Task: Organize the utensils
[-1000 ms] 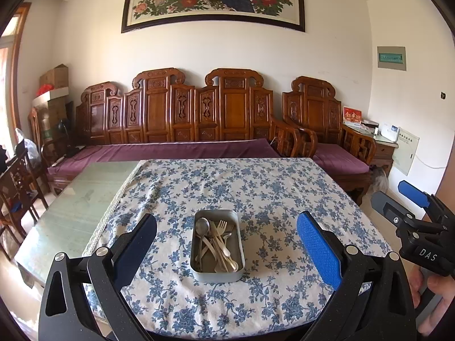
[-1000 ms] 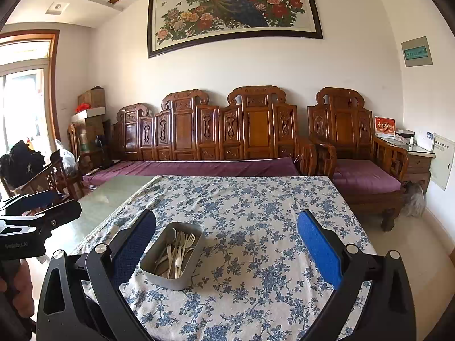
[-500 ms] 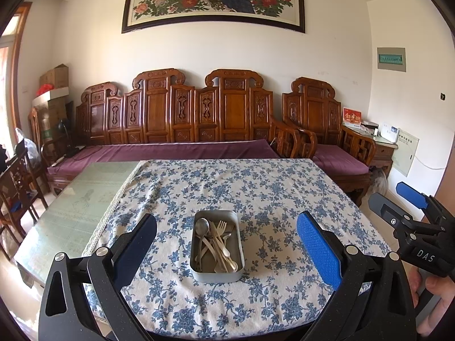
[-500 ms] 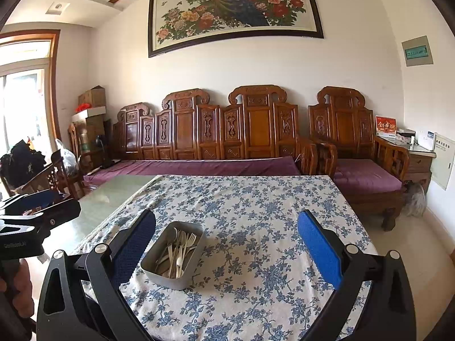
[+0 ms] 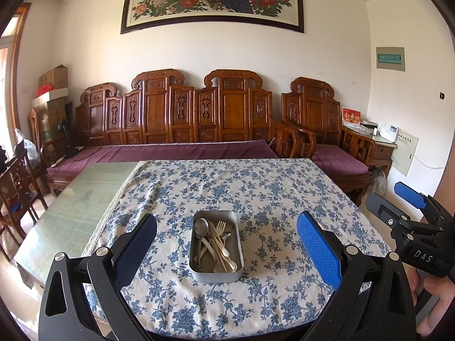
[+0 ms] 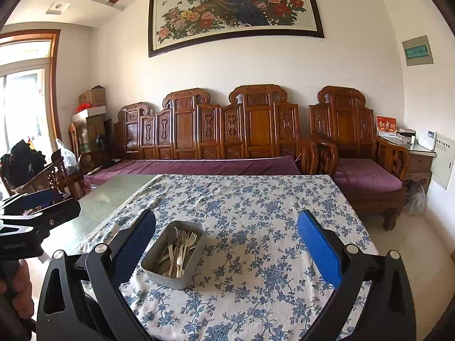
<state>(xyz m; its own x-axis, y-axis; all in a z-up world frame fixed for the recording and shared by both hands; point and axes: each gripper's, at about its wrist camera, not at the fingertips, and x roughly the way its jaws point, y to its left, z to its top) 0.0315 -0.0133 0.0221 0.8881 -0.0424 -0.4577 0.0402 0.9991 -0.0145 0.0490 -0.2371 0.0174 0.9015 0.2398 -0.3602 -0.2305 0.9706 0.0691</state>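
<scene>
Two views here. Left wrist: the left tongs (image 5: 226, 245) are spread wide and empty, with the metal tin (image 5: 216, 274) of utensils (image 5: 213, 240) sitting dead centre between them on the cloth-covered surface (image 5: 284, 193). Right wrist: the right tongs (image 6: 226, 245) are also wide apart, tin just inside the left finger. Those spoons and forks look thin, stiff and slippery, so I'd pinch one mid-handle.

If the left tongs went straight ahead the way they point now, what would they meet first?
Probably the metal tin of utensils, centred between the open fingers of the left tongs on the floral tablecloth. Depth is unclear; they might reach the cloth just beyond it.
</scene>
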